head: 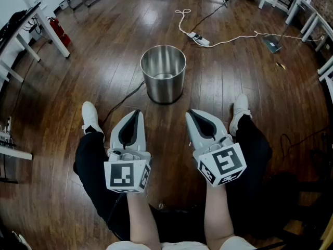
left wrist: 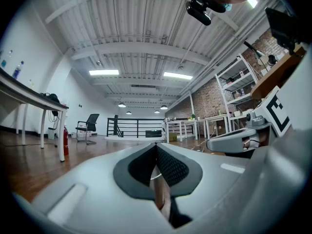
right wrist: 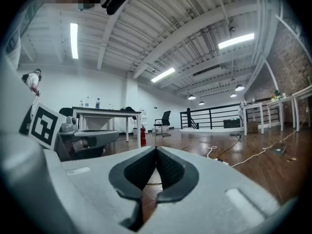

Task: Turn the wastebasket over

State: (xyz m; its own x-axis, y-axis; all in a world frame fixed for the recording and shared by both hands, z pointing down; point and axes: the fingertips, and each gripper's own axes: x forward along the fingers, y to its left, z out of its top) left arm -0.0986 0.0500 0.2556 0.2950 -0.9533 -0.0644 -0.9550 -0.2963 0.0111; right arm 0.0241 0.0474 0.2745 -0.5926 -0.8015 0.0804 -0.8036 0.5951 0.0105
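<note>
A shiny steel wastebasket (head: 163, 73) stands upright on the wooden floor, mouth up, straight ahead of me. My left gripper (head: 136, 112) is held level a little short of it, to its lower left, jaws shut with nothing between them. My right gripper (head: 191, 113) hangs beside it, to the basket's lower right, also shut and empty. In the left gripper view the left gripper (left wrist: 156, 146) points across the room, and a sliver of the basket shows in the slit below the tips. The right gripper (right wrist: 156, 150) looks over bare floor.
A white power strip with cables (head: 200, 39) lies on the floor beyond the basket. A dark cable (head: 123, 101) runs from the basket toward my left shoe (head: 89, 116). White tables (head: 39, 27) and a red fire extinguisher (head: 59, 31) stand at the far left.
</note>
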